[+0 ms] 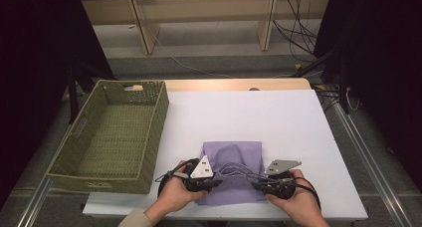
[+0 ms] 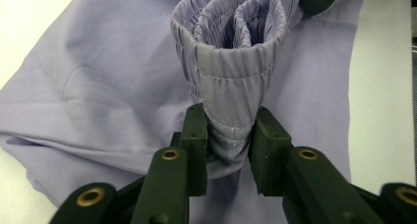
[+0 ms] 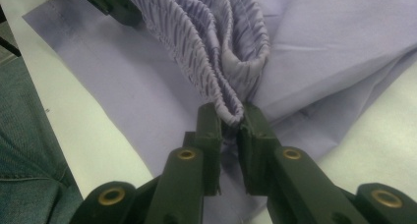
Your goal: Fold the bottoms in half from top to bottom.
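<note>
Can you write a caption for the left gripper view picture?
Left gripper pinches the gathered waistband of purple shorts on a white table.

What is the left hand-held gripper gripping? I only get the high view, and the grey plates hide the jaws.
Observer: The left hand-held gripper is shut on the gathered elastic waistband of the purple garment; the band bunches between its pads.
Operator: And the right one?
Observer: The right hand-held gripper pinches the same waistband at a folded end.
Operator: Is the band flat on the table?
Observer: No. In the left gripper view it stands up in looped folds above the flat cloth.
Operator: Anything beyond the table edge?
Observer: The right gripper view shows teal fabric past the white table.
</note>
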Motion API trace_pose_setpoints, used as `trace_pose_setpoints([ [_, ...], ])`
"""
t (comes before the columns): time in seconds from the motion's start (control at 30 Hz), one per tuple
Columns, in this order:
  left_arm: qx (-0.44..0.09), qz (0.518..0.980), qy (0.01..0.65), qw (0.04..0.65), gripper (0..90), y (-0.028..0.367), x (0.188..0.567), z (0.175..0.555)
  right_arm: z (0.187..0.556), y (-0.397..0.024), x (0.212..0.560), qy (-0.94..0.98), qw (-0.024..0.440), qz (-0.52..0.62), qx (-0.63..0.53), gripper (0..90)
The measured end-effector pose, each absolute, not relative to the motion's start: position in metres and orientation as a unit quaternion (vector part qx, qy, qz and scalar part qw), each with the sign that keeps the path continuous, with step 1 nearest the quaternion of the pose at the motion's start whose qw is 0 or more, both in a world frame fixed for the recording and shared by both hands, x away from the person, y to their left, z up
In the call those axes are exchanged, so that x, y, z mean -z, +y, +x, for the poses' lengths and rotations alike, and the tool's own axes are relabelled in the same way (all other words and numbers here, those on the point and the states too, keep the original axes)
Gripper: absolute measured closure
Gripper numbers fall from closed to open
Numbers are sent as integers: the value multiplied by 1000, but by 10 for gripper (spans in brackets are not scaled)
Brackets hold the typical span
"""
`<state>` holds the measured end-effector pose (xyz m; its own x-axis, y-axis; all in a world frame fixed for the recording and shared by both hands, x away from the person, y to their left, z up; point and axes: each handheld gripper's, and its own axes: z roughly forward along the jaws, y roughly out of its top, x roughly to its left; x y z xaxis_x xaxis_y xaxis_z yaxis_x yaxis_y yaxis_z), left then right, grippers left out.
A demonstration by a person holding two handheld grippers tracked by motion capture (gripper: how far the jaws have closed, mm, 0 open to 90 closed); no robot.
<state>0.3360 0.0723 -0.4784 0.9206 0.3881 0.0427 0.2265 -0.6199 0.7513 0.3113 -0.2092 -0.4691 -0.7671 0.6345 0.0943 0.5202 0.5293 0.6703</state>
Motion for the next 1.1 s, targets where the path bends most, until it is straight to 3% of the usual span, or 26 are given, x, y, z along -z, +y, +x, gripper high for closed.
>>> trace_pose_setpoints([
  [0.2,-98,893,180,401,635,73,477,334,311,-218,471,869,77,337,-355,745],
  [0.53,-100,893,179,402,624,76,474,330,315,-239,468,855,74,355,-371,700],
  [0.63,-101,894,177,399,627,78,473,329,317,-248,466,850,77,365,-371,727],
  [0.87,-107,898,185,386,631,81,465,323,320,-249,458,831,99,387,-387,892],
  [0.97,-106,898,195,379,655,87,462,322,320,-245,457,828,101,391,-389,900],
  [1.1,-107,896,227,367,754,96,457,326,321,-241,456,826,103,396,-388,900],
])
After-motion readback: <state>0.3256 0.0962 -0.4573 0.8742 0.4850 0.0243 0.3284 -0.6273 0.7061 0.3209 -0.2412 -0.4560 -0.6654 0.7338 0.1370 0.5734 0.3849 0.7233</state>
